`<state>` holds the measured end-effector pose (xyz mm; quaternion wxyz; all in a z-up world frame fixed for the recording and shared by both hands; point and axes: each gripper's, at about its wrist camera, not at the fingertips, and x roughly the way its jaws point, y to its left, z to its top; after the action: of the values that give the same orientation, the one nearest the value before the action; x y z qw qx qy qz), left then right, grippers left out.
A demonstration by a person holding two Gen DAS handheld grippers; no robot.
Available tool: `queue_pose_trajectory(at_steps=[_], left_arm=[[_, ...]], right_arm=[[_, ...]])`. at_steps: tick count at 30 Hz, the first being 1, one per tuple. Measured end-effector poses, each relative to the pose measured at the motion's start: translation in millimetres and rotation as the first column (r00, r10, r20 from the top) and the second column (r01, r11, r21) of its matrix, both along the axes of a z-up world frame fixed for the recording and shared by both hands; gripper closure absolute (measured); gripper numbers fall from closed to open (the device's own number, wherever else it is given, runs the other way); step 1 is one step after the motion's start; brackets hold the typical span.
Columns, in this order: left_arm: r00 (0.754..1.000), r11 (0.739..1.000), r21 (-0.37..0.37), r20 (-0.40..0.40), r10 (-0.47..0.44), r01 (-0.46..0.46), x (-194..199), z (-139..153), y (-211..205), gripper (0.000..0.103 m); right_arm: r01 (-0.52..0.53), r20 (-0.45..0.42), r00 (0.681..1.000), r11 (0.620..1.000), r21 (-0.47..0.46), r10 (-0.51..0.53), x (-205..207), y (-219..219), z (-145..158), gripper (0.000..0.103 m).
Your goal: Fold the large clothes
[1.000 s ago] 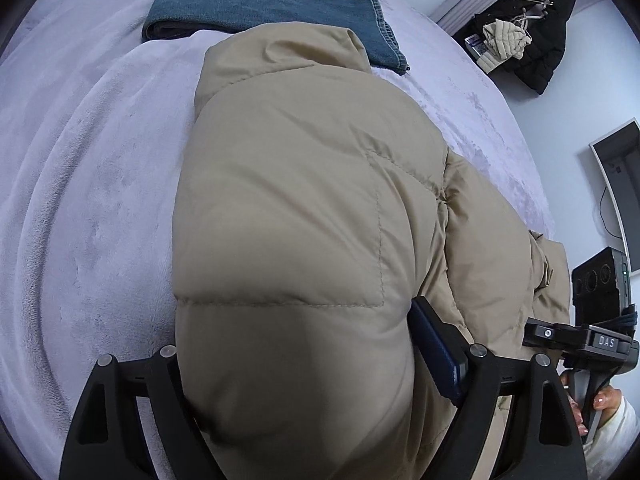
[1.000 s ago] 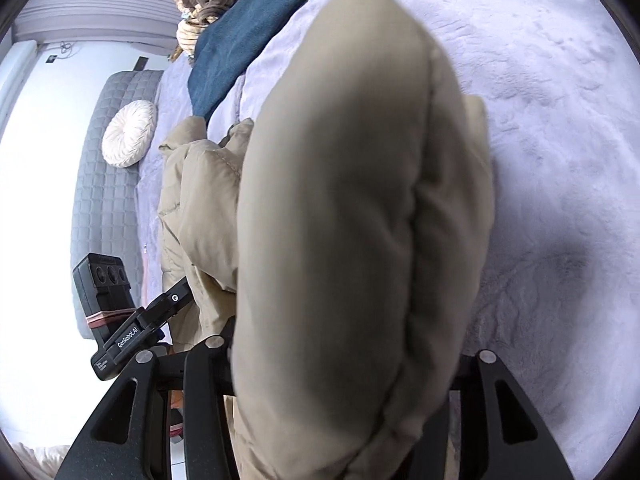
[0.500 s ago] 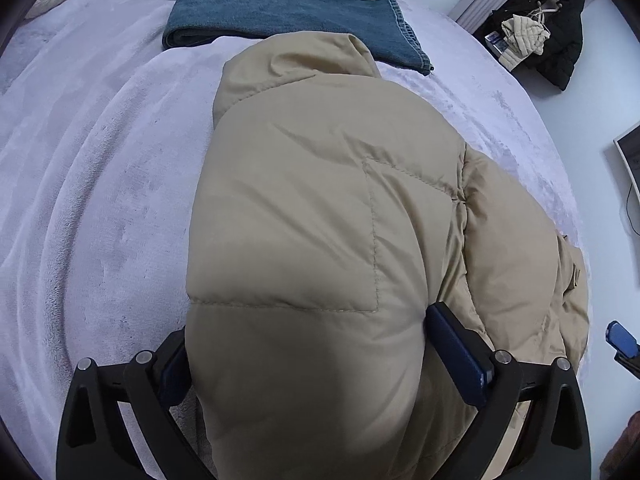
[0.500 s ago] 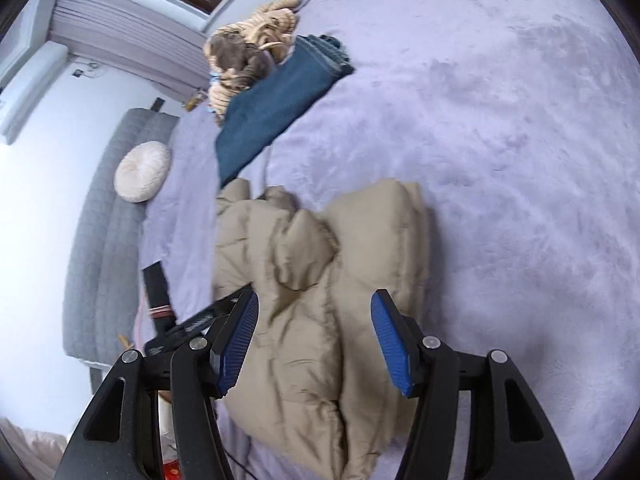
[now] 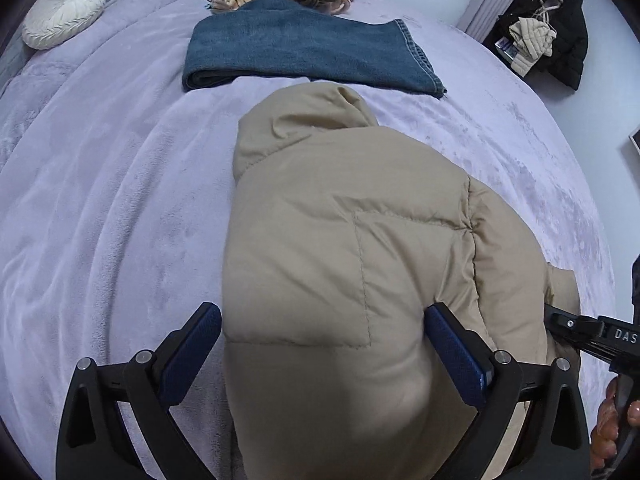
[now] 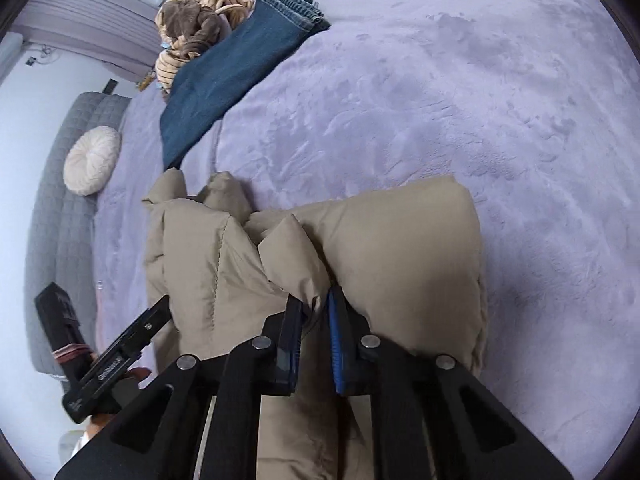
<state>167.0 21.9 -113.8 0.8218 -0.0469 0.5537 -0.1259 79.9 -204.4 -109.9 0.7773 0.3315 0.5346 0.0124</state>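
Your right gripper (image 6: 314,320) pinches a thin bit of the puffy coat (image 5: 360,280), your left gripper (image 5: 320,344) gapes wide, so it may slip loose.

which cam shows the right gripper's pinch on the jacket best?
Right wrist view: the right gripper has its jaws nearly closed on a fold of the tan puffer jacket, contact in plain sight. The left wrist view shows only that tool's body at the frame's right edge, fingers hidden behind the jacket.
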Motion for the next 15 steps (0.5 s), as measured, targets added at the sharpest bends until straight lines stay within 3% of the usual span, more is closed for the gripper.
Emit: queue_pose_trajectory(at_steps=[8, 15], left_arm=[[0.999, 0.999, 0.045, 0.013, -0.031, 0.030, -9, -8, -14, 0.000], [1.000, 1.000, 0.017, 0.005, -0.011, 0.011, -12, -11, -5, 0.000]], right_arm=[[-0.005, -0.046, 0.999, 0.999, -0.041, 0.004, -6, -3, -35, 0.096], [-0.010, -0.048, 0.999, 0.999, -0.043, 0.008, -25, -1, -10, 0.095]])
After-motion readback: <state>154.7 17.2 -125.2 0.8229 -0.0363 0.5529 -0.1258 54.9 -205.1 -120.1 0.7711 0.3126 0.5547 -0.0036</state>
